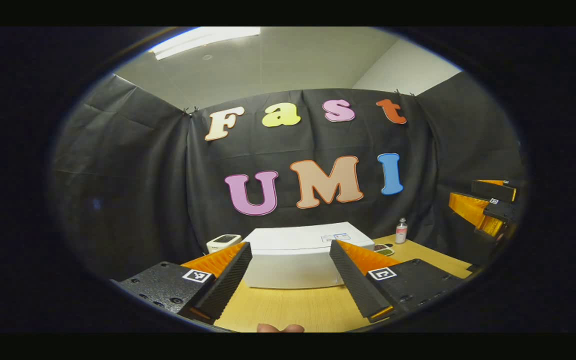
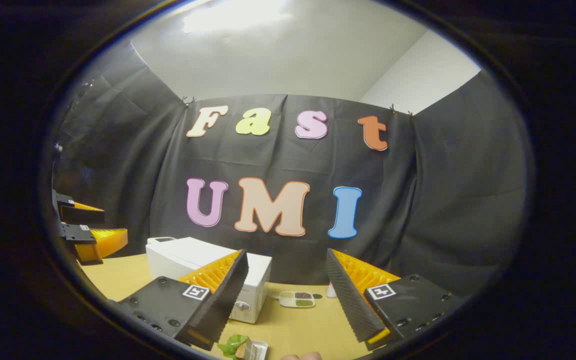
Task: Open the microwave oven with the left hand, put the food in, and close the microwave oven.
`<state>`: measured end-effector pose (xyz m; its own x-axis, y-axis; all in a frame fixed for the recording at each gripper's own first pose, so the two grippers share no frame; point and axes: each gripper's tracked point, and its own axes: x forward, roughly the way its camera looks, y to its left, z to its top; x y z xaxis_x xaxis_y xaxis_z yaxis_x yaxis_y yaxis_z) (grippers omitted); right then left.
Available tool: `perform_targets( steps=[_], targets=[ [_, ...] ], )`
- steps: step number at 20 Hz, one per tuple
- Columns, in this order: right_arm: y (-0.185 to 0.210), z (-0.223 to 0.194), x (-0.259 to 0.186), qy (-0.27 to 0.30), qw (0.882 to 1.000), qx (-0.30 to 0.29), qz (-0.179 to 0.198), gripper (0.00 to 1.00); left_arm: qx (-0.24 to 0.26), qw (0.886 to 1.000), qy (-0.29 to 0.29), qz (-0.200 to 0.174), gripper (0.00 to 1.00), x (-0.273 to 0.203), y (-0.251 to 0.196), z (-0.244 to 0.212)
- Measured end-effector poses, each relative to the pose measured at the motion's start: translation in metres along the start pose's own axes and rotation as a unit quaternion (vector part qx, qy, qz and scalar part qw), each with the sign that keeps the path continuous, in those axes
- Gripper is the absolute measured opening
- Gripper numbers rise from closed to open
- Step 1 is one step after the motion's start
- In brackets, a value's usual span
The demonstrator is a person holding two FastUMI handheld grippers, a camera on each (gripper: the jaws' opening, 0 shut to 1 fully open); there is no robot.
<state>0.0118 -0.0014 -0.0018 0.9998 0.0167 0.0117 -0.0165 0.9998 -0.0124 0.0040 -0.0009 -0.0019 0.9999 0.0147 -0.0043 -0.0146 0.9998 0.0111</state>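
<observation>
Both tongs (image 1: 290, 272) short of microwave (image 1: 298, 255).

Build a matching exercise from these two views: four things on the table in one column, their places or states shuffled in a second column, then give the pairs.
Things:
1. microwave oven
2. small bottle
3. divided tray
4. left gripper

Places or states:
A. flat on the table, right of the microwave
B. open, holding nothing
C. door shut
D. upright by the booth wall

Pairs: 1-C, 2-D, 3-A, 4-B
</observation>
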Motion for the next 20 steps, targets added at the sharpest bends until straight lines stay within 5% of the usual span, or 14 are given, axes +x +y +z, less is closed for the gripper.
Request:
perform_targets(
  steps=[20],
  targets=[
    [-0.007,-0.005,-0.005,-0.001,1.0,0.004,-0.007,0.97,0.007,1.0,-0.001,-0.005,0.98,0.001,-0.007,-0.005]
  ],
)
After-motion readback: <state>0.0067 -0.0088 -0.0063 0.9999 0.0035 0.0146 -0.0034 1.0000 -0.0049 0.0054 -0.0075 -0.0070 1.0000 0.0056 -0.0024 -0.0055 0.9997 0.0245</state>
